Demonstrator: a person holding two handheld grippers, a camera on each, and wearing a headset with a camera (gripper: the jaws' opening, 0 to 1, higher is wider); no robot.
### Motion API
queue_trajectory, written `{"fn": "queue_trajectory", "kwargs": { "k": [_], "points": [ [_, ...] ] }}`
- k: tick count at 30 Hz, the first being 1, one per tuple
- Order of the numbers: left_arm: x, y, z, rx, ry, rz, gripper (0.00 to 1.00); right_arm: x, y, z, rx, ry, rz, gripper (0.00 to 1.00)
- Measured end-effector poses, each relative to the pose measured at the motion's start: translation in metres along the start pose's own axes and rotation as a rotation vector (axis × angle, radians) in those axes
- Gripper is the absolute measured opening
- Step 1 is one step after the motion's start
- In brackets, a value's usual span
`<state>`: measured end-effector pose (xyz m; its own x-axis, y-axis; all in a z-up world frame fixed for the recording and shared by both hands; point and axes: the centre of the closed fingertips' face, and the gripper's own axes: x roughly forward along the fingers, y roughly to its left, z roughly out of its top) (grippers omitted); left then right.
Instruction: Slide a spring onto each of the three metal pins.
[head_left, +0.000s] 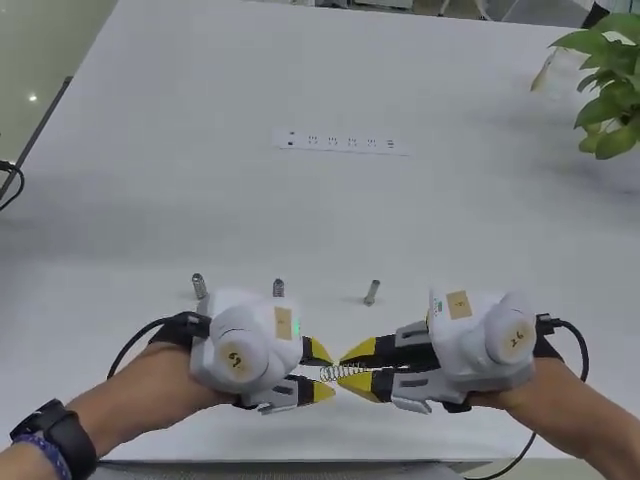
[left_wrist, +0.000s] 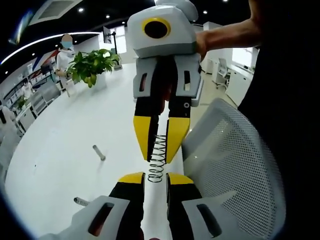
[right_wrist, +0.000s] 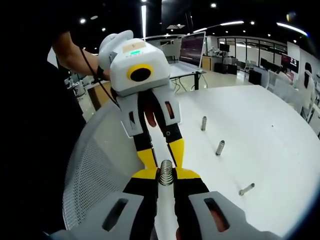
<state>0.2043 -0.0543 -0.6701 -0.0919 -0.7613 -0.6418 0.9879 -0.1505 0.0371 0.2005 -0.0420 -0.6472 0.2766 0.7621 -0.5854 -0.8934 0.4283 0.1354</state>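
Observation:
A small steel spring hangs just above the table's near edge, gripped at both ends. My left gripper is shut on its left end and my right gripper on its right end, tips nearly meeting. In the left gripper view the spring runs from my own jaws up between the right gripper's yellow fingers. The right gripper view shows the spring end-on. Three metal pins sit in a row beyond the grippers, the right one leaning.
A white power strip lies mid-table. A potted plant stands at the far right corner. A white mesh chair back is close behind the table's near edge. Cables trail from both grippers.

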Motion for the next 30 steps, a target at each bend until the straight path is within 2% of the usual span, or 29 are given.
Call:
{"fn": "queue_trajectory", "kwargs": {
  "k": [4, 9, 23, 30],
  "points": [
    [-0.001, 0.002, -0.002, -0.029, -0.007, 0.011, 0.13, -0.002, 0.000, 0.001, 0.016, -0.016, -0.001, 0.09],
    [-0.006, 0.007, 0.002, -0.075, -0.041, 0.029, 0.16, -0.007, -0.006, -0.001, 0.031, -0.025, -0.027, 0.09],
    [-0.027, 0.028, 0.001, -0.202, -0.122, 0.112, 0.20, -0.016, -0.022, -0.013, 0.054, 0.002, -0.079, 0.09],
    [-0.042, 0.045, 0.001, -0.268, -0.167, 0.185, 0.24, -0.020, -0.032, -0.016, 0.059, 0.007, -0.100, 0.09]
  ]
}}
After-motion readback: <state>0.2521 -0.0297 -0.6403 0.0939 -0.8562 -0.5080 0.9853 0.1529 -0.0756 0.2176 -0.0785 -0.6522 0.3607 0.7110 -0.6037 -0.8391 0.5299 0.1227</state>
